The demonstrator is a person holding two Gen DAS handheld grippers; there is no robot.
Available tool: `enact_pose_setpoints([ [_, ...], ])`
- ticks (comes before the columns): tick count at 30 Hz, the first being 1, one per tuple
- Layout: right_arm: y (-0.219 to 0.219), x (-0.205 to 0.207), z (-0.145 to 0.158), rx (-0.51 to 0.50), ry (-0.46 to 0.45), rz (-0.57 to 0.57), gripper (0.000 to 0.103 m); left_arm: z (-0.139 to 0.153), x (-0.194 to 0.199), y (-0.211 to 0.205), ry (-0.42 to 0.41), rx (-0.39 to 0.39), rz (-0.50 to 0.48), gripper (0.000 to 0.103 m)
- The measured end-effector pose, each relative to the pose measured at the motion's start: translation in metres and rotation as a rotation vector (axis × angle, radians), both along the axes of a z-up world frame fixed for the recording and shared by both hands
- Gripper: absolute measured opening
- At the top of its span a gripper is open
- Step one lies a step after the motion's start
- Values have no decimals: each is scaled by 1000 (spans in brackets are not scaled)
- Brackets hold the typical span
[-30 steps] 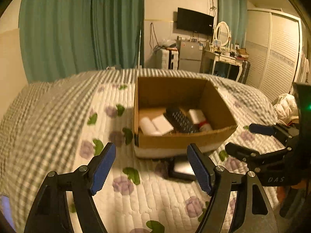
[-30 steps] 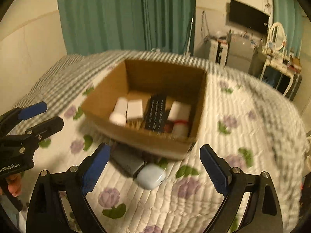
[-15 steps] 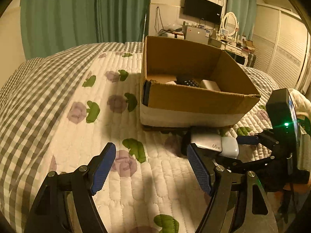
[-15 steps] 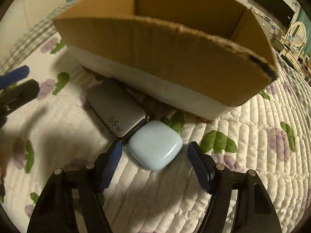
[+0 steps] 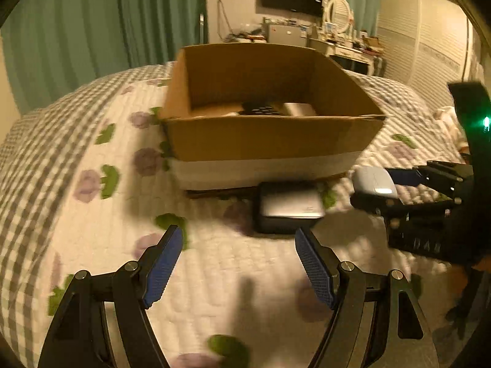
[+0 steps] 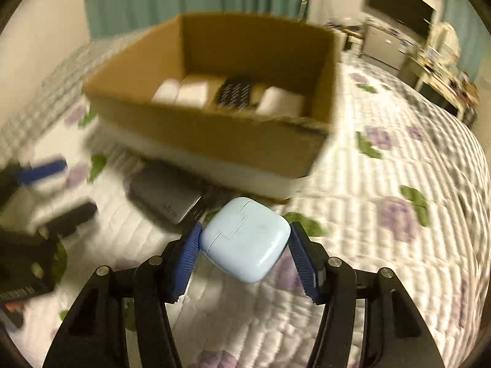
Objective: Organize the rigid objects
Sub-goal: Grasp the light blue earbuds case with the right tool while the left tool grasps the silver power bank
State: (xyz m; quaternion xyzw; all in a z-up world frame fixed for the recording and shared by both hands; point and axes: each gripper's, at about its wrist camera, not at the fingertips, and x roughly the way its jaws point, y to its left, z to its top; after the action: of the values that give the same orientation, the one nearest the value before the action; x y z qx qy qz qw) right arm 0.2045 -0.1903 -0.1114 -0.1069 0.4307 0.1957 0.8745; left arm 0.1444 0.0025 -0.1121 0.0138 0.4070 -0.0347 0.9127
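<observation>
My right gripper is shut on a pale blue earbud case and holds it above the quilt, in front of the cardboard box; the case also shows in the left wrist view. The box holds white boxes, a black remote and a white roll. A grey power bank lies on the quilt against the box front; it also shows in the right wrist view. My left gripper is open and empty, just short of the power bank.
The floral quilt covers the bed, with a checked blanket at the left. Green curtains, a TV, a dresser and wardrobes stand behind the bed.
My right gripper closed on the earbud case and lifted it off the quilt. My left gripper moved right, toward the power bank, and stayed open.
</observation>
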Motion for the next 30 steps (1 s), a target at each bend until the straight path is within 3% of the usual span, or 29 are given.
enact_pose_setpoints([
  [4, -18, 10, 10, 57, 13, -57, 58, -7, 15, -25, 61, -32, -58, 78],
  [9, -27, 9, 9, 65, 23, -76, 58, -26, 34, -38, 95, 28, -38, 78],
  [13, -24, 12, 4, 75, 39, -98, 58, -41, 47, -43, 144, 15, -34, 78],
  [19, -27, 18, 2, 87, 64, -120, 58, -47, 61, -53, 122, 55, -43, 78],
  [30, -25, 16, 2, 75, 57, -121, 58, -46, 61, -43, 117, 17, -31, 69],
])
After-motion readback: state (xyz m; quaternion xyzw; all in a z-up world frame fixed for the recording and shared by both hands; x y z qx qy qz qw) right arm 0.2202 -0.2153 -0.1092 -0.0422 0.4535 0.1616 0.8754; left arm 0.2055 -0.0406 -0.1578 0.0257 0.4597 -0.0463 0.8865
